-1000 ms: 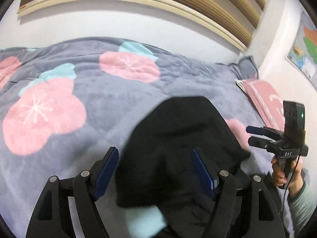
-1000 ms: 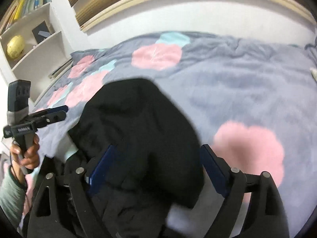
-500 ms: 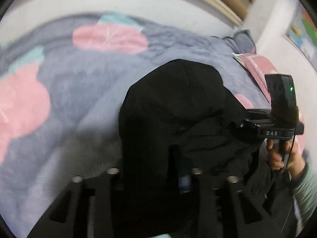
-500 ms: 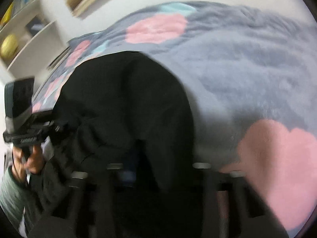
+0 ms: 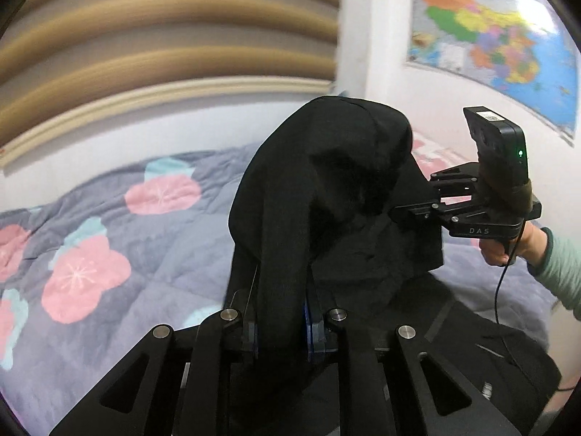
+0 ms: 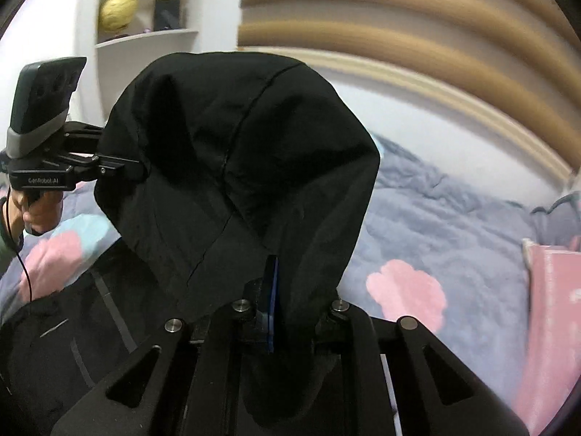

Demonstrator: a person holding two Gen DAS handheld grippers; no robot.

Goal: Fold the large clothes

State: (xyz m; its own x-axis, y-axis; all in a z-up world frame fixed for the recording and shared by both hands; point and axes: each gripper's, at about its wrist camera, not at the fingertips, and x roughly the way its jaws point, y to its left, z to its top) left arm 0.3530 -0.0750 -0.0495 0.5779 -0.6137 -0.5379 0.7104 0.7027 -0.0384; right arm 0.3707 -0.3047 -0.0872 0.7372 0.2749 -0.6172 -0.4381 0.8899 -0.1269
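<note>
A large black garment [image 5: 326, 196] hangs lifted between both grippers above the bed. My left gripper [image 5: 281, 323] is shut on a bunched fold of it. In that view my right gripper [image 5: 406, 214] reaches in from the right, its tips hidden in the cloth. In the right wrist view the garment [image 6: 236, 145] drapes over my right gripper [image 6: 287, 312], which is shut on it, and my left gripper [image 6: 120, 167] comes in from the left, gripping the same cloth. The lower part of the garment lies on the bed [image 6: 54, 345].
The bed has a grey quilt with pink flowers [image 5: 83, 269]. A pink pillow [image 6: 552, 309] lies at the right. A striped headboard wall [image 5: 163, 36] is behind, a map [image 5: 490, 36] on the right wall, shelves [image 6: 145, 11] on the left.
Both grippers were open over the garment on the bed, then shut on it and lifted it up off the quilt; the views now tilt up towards the wall.
</note>
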